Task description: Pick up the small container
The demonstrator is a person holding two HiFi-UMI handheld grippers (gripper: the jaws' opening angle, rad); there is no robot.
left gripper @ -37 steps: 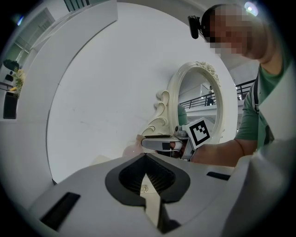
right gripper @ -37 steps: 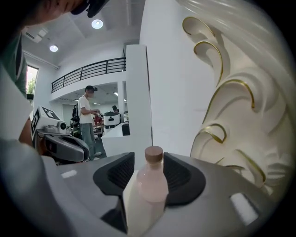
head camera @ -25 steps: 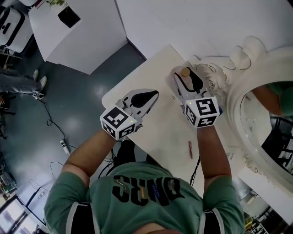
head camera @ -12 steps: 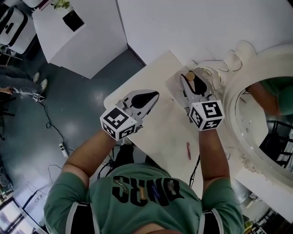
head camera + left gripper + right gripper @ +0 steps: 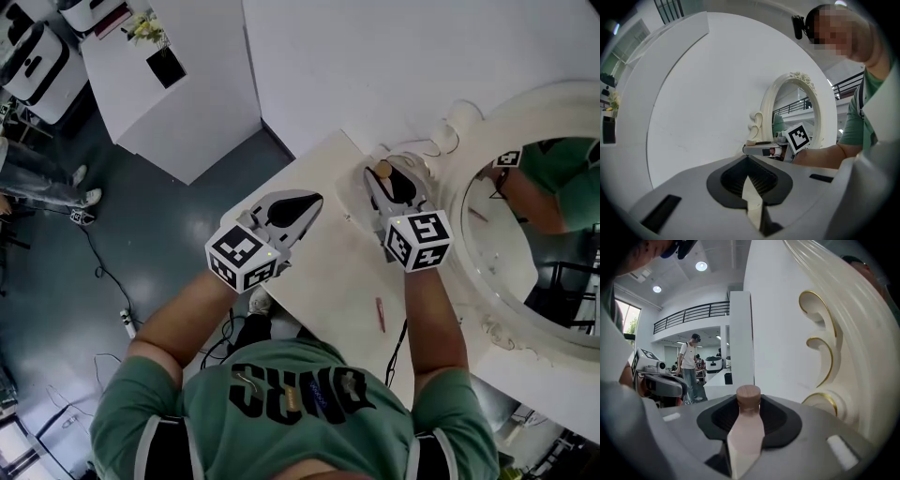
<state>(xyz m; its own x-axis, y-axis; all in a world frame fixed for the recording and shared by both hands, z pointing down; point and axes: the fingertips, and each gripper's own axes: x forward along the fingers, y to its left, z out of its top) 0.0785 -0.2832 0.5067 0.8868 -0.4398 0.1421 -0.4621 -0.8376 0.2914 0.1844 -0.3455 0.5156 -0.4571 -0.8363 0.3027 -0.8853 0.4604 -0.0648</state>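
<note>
Clamped between the pads of the right gripper (image 5: 394,178): the small container (image 5: 382,171), a pale pink bottle with a round wood-brown cap. Jaws just now drawn closer, bottle between them, pads pressed on its sides. Long axis roughly upright, cap on top and poking above the black pads, body running down through the gap. Base hidden beneath the jaws, so contact with the surface impossible to judge. Held over the far right part of the cream tabletop (image 5: 328,272), just beside the ornate white mirror frame (image 5: 464,216).

Left gripper (image 5: 305,204) at the table's left edge, well apart from the bottle, jaws closed together with nothing in them.

On the tabletop, nearer the person, a thin red pen-like stick (image 5: 380,313), lying alone. Gold-edged scrolls on the mirror frame, close at the right in the right gripper view. Behind table and mirror, a plain white wall panel (image 5: 375,66).

Below and to the left, dark glossy floor (image 5: 150,234) with a trailing black cable (image 5: 101,258). Further off, a white counter (image 5: 187,112) carrying a small plant (image 5: 166,67) in a black pot. In the right gripper view, an open hall: a balcony railing (image 5: 691,315), round ceiling lights (image 5: 701,266), a person (image 5: 689,366) standing among white machines.
</note>
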